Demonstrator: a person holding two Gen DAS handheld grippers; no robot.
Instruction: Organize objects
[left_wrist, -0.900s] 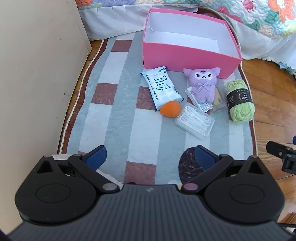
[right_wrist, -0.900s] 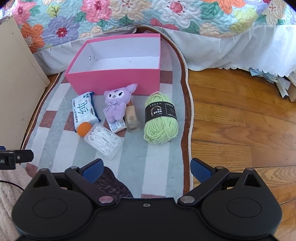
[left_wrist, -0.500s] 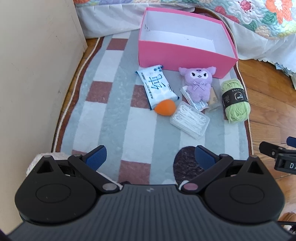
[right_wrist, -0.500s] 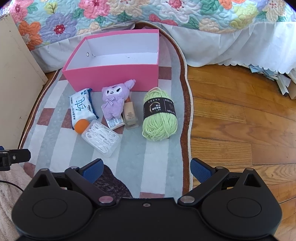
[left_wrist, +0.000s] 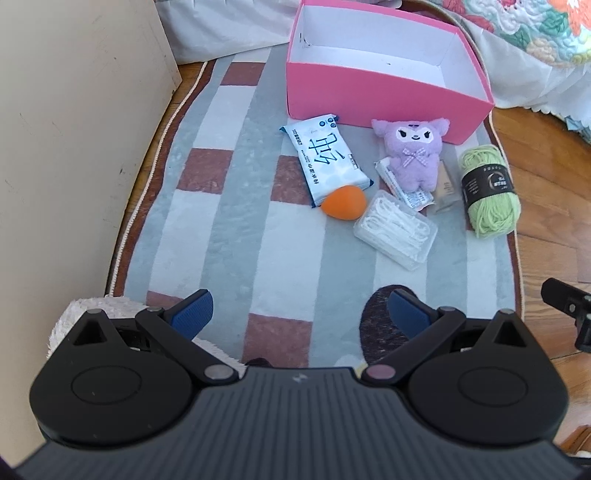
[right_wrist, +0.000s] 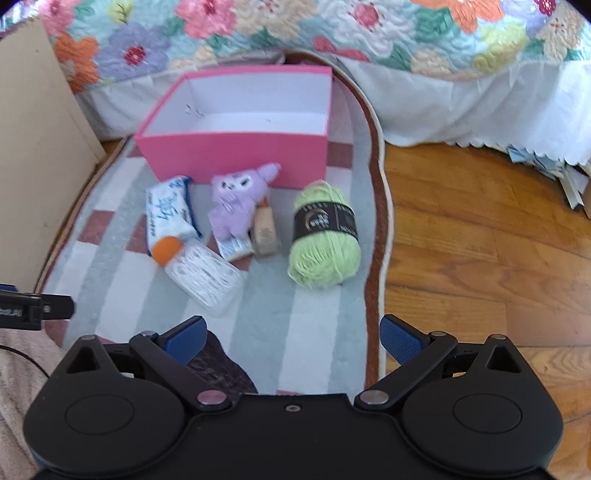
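Left wrist view: the left hand-held gripper (left_wrist: 299, 308) is spread, holding nothing, above a striped rug (left_wrist: 236, 206). At one o'clock sit a fuzzy purple plush (left_wrist: 412, 155), a smooth orange egg-shaped sponge (left_wrist: 343, 203) and a clear ribbed case (left_wrist: 395, 232), before the pink cardboard box (left_wrist: 369, 96).

Right wrist view: the right hand-held gripper (right_wrist: 291, 339) is likewise spread and empty; green yarn (right_wrist: 323, 240) lies at twelve o'clock, and only this view shows the quilted floral bedspread (right_wrist: 295, 29) in full.

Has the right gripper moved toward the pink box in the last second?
Yes. In the right wrist view the pink box and green yarn look larger, so the open right gripper has advanced toward them.

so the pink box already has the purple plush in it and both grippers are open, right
Not quite. The purple plush is not in the pink box; it lies on the rug in front of it, and the box is empty, as the left wrist view shows. Both grippers, left and right, are open.
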